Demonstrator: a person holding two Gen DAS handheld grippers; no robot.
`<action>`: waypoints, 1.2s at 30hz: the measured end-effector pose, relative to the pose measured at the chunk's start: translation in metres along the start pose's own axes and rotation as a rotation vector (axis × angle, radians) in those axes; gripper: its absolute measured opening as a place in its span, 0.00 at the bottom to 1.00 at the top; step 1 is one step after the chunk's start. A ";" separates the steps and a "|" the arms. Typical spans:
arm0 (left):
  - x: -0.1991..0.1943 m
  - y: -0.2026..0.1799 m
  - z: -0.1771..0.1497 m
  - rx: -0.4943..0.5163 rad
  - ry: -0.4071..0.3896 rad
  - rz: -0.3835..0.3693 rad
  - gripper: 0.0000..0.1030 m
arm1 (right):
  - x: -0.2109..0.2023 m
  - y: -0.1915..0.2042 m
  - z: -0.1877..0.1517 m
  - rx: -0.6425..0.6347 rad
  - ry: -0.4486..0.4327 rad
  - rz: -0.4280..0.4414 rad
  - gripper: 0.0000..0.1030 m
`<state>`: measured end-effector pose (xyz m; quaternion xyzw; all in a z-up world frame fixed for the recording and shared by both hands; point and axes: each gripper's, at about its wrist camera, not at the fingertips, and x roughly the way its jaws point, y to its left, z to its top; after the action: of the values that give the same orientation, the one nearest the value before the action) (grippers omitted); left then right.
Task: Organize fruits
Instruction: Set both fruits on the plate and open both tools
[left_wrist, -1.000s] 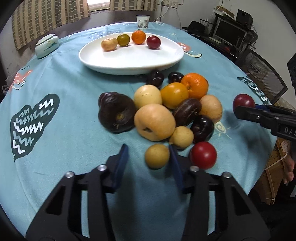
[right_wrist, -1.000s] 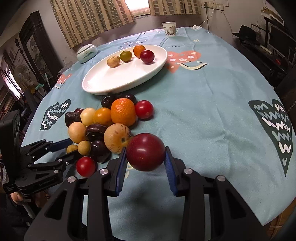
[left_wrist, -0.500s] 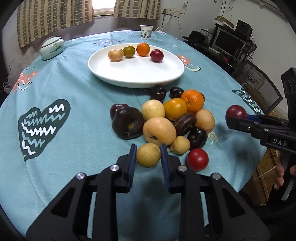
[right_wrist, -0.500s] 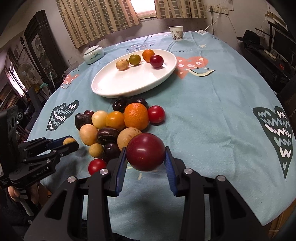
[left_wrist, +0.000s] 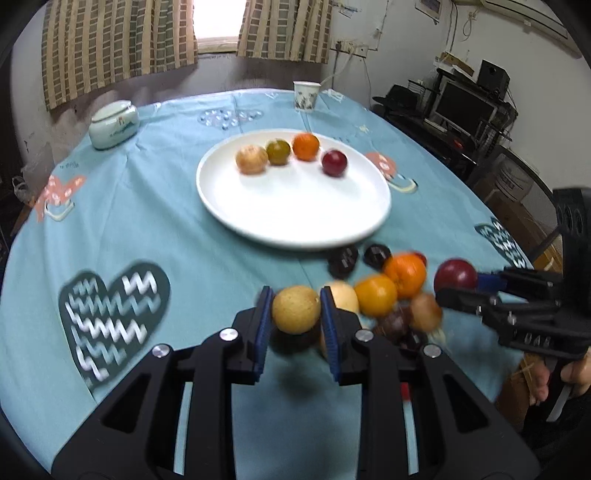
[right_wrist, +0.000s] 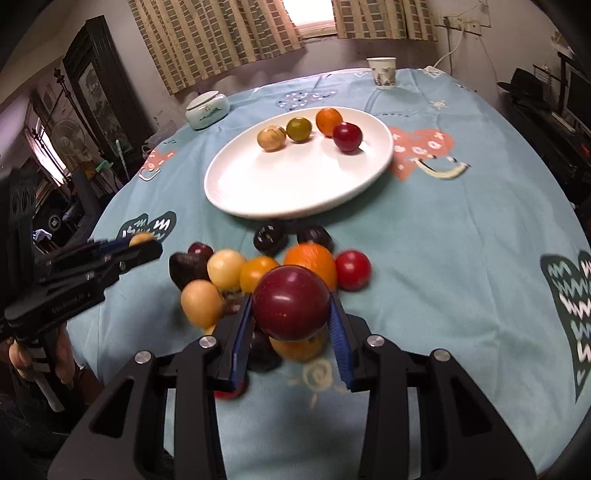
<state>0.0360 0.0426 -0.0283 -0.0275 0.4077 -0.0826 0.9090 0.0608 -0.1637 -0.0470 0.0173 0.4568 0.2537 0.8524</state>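
Above the tabletop (left_wrist: 155, 221): both tongs are carrying fruit.
Left tongs (left_wrist: 295, 314) are gripping a tan fruit (left_wrist: 295, 309), right tongs (right_wrist: 291, 317) a red fruit (right_wrist: 291, 302); next, each is needing placement on the plate (left_wrist: 295, 225).

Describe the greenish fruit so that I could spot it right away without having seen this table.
Find the big white plate in the middle of the blue tablecloth. Four small fruits sit in a row along its far side, and the greenish fruit is second from the left. Its neighbours are tan, orange and dark red; it is the only olive-green one.
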 end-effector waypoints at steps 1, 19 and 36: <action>0.004 0.004 0.011 -0.004 -0.006 0.015 0.25 | 0.004 0.002 0.009 -0.011 0.004 0.006 0.38; 0.137 0.063 0.149 -0.122 0.131 0.075 0.26 | 0.126 0.015 0.169 -0.155 0.108 -0.047 0.38; 0.108 0.074 0.153 -0.180 0.063 0.046 0.56 | 0.127 0.014 0.187 -0.187 0.033 -0.108 0.62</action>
<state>0.2303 0.0944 -0.0152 -0.0971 0.4422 -0.0254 0.8913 0.2604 -0.0569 -0.0327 -0.0912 0.4455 0.2491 0.8551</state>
